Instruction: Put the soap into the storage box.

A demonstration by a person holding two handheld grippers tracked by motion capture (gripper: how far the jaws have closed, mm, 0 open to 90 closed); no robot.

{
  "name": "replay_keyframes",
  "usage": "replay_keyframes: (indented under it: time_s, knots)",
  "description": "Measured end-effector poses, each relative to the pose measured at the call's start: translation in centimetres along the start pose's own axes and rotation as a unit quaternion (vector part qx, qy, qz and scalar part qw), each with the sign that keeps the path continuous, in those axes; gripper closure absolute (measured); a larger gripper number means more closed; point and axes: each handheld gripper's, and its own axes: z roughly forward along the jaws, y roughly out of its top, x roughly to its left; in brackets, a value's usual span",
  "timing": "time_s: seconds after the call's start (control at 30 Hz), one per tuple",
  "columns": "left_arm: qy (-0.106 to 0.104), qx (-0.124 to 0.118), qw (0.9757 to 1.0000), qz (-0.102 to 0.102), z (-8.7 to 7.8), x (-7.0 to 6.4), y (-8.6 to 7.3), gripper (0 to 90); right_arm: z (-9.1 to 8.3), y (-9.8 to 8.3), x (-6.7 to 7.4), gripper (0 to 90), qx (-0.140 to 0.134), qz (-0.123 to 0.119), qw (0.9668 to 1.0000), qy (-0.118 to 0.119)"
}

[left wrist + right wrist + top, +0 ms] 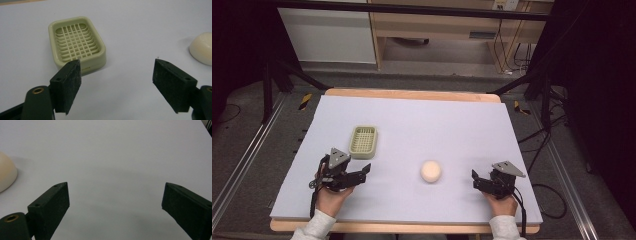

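Observation:
A pale green soap dish (363,140) with a grid bottom lies empty on the left half of the mat. A round cream soap bar (431,171) sits near the middle front. My left gripper (364,172) is just in front of the dish, held by a hand. In the left gripper view the left gripper (117,61) is open with nothing between its jaws. The dish (77,40) lies just beyond its left jaw and the soap (202,48) at the right edge. My right gripper (475,181) stands open and empty to the right of the soap. In its own view the right gripper (116,184) has the soap (6,175) at far left.
A pale lilac mat (437,120) covers a wooden table whose edge (412,93) shows at the back. Black frame legs (267,90) and cables (542,135) stand on the floor around it. A shelf unit (437,30) is behind.

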Motion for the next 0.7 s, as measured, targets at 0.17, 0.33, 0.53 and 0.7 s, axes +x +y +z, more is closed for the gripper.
replay_keyframes:
  time_s: [0.17,0.33,0.53,0.7]
  knots:
    - [-0.009,0.002,0.9999,0.012,0.6,-1.2,0.8,21.7,-0.1,0.0,-0.1,7.9,-0.006,0.002,1.0000,-0.003]
    - [-0.014,0.002,0.9996,0.024,1.0,-2.2,1.5,21.3,-0.1,0.0,-0.1,7.8,-0.012,0.003,0.9999,-0.005]
    - [-0.024,0.000,0.9992,0.032,1.6,-3.7,2.3,20.8,0.0,-0.1,-0.1,7.8,-0.009,0.003,0.9999,-0.004]
    - [-0.034,-0.003,0.9987,0.038,2.0,-4.8,3.0,20.7,0.1,-0.2,-0.1,7.8,-0.011,0.005,0.9999,-0.005]
